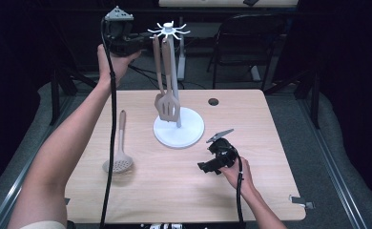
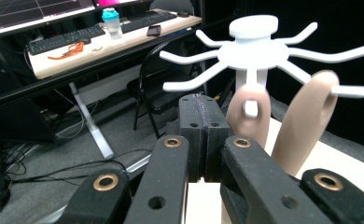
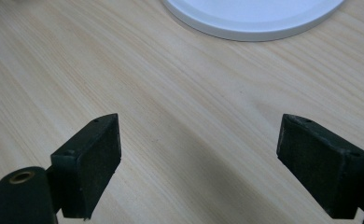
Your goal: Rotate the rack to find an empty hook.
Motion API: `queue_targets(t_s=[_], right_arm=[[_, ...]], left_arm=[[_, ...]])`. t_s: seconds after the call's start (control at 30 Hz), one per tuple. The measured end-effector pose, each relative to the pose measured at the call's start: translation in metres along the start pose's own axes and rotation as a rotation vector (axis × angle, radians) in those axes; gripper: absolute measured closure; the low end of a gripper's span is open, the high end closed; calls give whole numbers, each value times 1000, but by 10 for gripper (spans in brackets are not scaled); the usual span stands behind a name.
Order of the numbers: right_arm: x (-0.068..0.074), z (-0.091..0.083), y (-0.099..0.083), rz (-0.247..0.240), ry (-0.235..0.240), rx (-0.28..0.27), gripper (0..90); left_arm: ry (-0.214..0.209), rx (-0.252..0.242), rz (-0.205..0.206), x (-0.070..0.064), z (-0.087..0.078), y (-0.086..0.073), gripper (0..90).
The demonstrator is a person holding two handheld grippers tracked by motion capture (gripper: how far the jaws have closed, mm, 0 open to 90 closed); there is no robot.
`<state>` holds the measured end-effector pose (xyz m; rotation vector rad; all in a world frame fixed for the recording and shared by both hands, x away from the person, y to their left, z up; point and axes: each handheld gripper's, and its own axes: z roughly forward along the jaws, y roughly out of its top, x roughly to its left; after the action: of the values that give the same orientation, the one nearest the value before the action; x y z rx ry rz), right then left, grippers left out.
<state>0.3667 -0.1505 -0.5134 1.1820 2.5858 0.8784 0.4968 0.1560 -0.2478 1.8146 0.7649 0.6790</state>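
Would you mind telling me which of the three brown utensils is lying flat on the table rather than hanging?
The skimmer, with its round perforated head, lies on the table left of the white rack. The other two utensils hang from the rack's hooks.

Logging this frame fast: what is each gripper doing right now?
Left gripper: shut, holding nothing, raised beside the white rack's hooks.
Right gripper: open, empty, low over the table.
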Motion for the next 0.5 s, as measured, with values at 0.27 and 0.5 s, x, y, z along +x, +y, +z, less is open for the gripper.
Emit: queue_targets(t_s=[0.27, 0.5], right_arm=[[1, 0, 1, -7, -1, 4, 132], [2, 1, 1, -8, 1, 3, 132]], left_arm=[[-35, -2, 15, -5, -16, -12, 900], [-77, -30, 40, -17, -22, -7, 900]])
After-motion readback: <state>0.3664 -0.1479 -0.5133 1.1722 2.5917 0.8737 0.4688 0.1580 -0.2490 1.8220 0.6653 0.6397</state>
